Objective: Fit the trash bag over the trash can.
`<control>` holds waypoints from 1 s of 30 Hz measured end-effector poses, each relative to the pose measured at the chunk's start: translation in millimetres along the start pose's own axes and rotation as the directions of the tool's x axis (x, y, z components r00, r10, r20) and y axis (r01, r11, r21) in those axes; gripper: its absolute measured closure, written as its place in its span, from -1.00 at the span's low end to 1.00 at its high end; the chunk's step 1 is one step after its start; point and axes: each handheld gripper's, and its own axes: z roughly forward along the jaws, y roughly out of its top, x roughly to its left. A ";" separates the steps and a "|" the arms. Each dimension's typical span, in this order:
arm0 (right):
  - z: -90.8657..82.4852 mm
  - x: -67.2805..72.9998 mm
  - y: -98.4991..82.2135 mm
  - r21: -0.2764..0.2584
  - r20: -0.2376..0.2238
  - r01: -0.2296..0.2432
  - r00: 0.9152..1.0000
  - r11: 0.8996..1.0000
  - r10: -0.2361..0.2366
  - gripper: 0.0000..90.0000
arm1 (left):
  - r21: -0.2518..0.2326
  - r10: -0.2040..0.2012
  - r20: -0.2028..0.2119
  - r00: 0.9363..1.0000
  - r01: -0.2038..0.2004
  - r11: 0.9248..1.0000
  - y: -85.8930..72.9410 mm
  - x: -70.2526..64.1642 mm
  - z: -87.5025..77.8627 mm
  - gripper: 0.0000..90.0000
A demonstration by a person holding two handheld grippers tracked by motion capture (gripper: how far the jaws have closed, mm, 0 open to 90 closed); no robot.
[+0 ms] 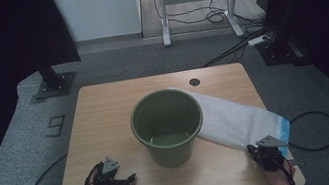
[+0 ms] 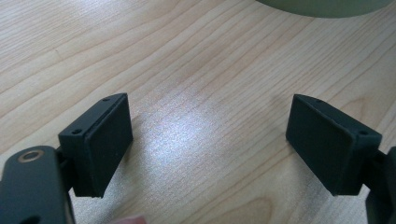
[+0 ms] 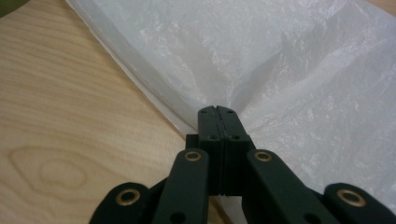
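Right gripper view: right gripper (image 3: 217,110) jaws pinch the plastic bag (image 3: 280,70); left gripper (image 2: 208,140) jaws gape over bare table (image 2: 196,84).

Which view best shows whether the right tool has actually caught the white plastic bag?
The right gripper view: the right tool is shut, with the white plastic bag puckering at its tips. The high view shows the bag lying beside the green bucket, the pinch too small to judge.
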 end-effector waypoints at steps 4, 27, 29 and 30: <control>-0.8 5.6 4.4 -0.031 0.005 -0.008 1.000 0.999 0.008 0.26 | 0.000 -0.001 -0.001 1.000 0.001 1.000 0.5 0.6 0.5 -0.68; 91.5 70.1 79.3 0.000 -0.148 0.102 0.984 0.995 -0.101 0.95 | -0.002 -0.018 -0.015 1.000 0.018 1.000 1.9 3.2 1.7 -0.68; 85.9 66.3 75.8 0.013 -0.137 0.091 0.987 0.996 -0.088 0.97 | -0.002 -0.019 -0.016 1.000 0.019 1.000 2.0 3.3 1.7 -0.68; 82.4 64.6 73.5 0.018 -0.129 0.090 0.988 0.996 -0.087 0.97 | -0.002 -0.019 -0.017 1.000 0.019 1.000 1.9 3.3 1.7 -0.68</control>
